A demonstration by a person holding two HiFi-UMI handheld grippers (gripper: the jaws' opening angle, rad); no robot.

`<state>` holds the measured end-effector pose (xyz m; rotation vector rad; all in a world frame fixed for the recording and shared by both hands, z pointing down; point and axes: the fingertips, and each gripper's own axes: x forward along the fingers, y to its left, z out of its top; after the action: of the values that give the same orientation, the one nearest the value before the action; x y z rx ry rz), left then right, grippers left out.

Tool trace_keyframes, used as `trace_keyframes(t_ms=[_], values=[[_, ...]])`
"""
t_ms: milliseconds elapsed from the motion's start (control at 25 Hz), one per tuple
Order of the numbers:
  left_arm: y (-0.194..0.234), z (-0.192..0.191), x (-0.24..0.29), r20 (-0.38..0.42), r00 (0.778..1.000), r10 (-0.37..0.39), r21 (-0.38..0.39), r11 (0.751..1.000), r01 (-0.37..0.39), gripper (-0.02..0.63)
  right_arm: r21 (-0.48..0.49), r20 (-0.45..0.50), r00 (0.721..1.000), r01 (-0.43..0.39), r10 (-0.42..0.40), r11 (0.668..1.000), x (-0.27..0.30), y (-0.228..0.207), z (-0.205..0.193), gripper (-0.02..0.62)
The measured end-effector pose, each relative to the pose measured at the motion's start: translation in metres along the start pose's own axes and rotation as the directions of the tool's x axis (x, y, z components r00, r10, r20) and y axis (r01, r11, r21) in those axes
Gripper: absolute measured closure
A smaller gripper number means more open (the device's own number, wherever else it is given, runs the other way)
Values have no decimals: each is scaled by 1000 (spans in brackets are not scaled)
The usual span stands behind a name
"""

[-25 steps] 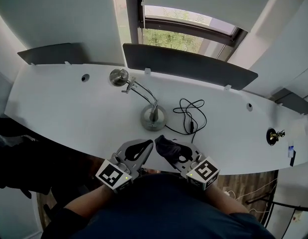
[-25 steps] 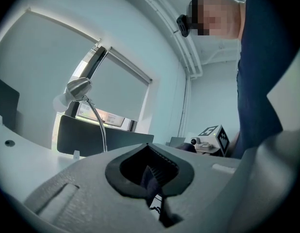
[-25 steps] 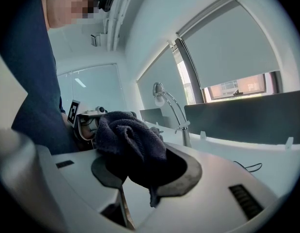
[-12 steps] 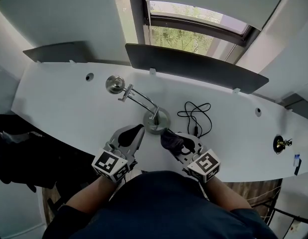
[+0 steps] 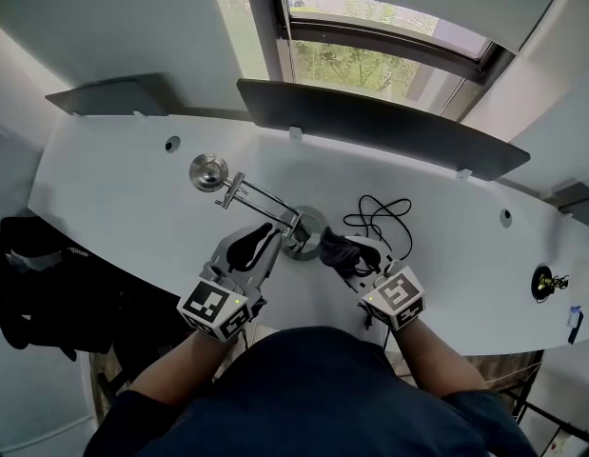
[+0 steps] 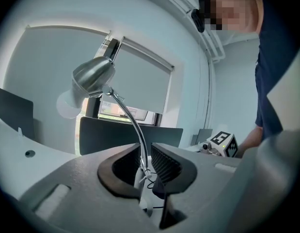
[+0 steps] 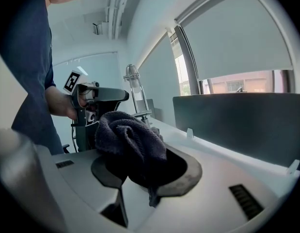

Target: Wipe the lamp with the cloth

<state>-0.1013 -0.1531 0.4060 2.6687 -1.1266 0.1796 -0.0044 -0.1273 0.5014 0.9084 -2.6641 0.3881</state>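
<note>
Both grippers have come forward from the desk's near edge since a second ago and now flank the lamp's base.

- Lamp [image 5: 304, 232]: brushed-metal desk lamp on the white desk [image 5: 113, 198], with its round base near the middle of the front edge. In the head view its long axis runs on a diagonal from the base at lower right, along the thin jointed arm, to the head [image 5: 208, 171] at upper left. In the left gripper view the stem [image 6: 135, 130] curves up and leftward, and the shade's wide end tips down to the left.
- Left gripper [image 5: 271, 232]: you hold it at the left of the base. Its jaws stand a little apart and the lamp stem shows in the narrow gap between them. You cannot tell whether the pads touch it.
- Right gripper [image 5: 343, 251]: you hold it just beside the base on the right, with the jaws pinched on the cloth.
- Cloth [image 7: 131, 139]: dark grey knit, bunched in a lump that bulges above the jaws.
- Black cable [image 5: 375, 219]: coiled loosely on the desk behind the right gripper.
- Dark divider panel [image 5: 370, 127]: upright along the desk's far edge, below the window [image 5: 370, 65].
</note>
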Motion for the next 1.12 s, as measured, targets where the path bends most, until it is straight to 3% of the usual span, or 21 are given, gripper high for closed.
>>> trace_keyframes(t_ms=[360, 560, 840, 1120], values=[[8, 12, 15, 24, 999, 30, -21, 999, -29, 543, -75, -81, 997, -19, 13, 997, 38, -46, -19, 437], [10, 20, 18, 45, 998, 47, -31, 998, -45, 543, -206, -155, 987, -78, 46, 975, 70, -59, -31, 437], [13, 19, 21, 44, 998, 54, -59, 997, -52, 543, -455, -298, 952, -209, 73, 866, 124, -68, -55, 437], [13, 19, 22, 46, 998, 46, -86, 995, -42, 547, -537, -419, 896, -376, 147, 755, 154, -65, -84, 437]])
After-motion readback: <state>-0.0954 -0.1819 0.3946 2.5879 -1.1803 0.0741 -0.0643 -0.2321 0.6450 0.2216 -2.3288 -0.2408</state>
